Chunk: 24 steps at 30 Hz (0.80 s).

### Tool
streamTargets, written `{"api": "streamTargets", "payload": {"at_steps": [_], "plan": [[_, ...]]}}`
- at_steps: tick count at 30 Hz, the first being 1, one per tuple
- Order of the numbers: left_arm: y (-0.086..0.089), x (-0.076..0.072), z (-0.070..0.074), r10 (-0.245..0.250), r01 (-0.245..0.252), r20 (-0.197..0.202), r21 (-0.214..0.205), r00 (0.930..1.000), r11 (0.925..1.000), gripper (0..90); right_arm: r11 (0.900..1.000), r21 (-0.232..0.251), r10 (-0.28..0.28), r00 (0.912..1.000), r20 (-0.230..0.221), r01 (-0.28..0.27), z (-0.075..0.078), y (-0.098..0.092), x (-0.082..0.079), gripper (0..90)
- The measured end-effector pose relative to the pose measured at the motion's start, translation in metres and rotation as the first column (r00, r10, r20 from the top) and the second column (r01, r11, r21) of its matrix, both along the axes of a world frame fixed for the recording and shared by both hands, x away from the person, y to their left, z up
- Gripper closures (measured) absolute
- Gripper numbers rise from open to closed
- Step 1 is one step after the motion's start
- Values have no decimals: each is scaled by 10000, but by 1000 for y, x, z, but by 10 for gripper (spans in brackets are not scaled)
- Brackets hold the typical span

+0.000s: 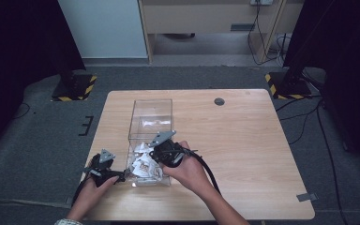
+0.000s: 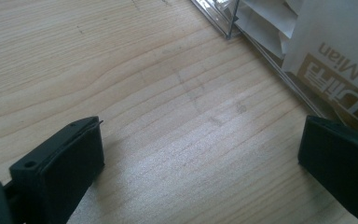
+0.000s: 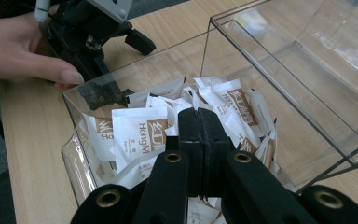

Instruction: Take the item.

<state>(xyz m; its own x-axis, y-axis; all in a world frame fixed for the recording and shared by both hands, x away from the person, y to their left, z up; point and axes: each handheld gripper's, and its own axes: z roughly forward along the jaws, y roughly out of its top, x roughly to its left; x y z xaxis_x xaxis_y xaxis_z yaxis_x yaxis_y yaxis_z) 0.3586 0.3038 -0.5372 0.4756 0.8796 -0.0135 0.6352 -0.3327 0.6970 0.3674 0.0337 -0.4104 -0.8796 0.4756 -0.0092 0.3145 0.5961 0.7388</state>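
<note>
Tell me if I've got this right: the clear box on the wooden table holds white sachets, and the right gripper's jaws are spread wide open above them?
Not quite. In the right gripper view the right gripper has its jaws pressed together, not spread wide. The rest holds: white sachets lie in the clear box on the wooden table.

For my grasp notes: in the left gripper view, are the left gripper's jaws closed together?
No, the left gripper has its jaws far apart, with bare wooden table between them.
</note>
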Motion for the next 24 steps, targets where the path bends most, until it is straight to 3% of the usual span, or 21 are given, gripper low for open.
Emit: {"api": "streamTargets", "payload": {"at_steps": [12, 24], "plan": [[0, 0, 0, 37, -37, 31, 91, 10000, 10000, 0, 9998, 91, -200, 9996, 176, 198, 14, -6, 3, 897], [0, 0, 0, 28, -28, 29, 84, 10000, 10000, 0, 9993, 153, -345, 9990, 288, 340, 19, -13, 5, 897]]}}
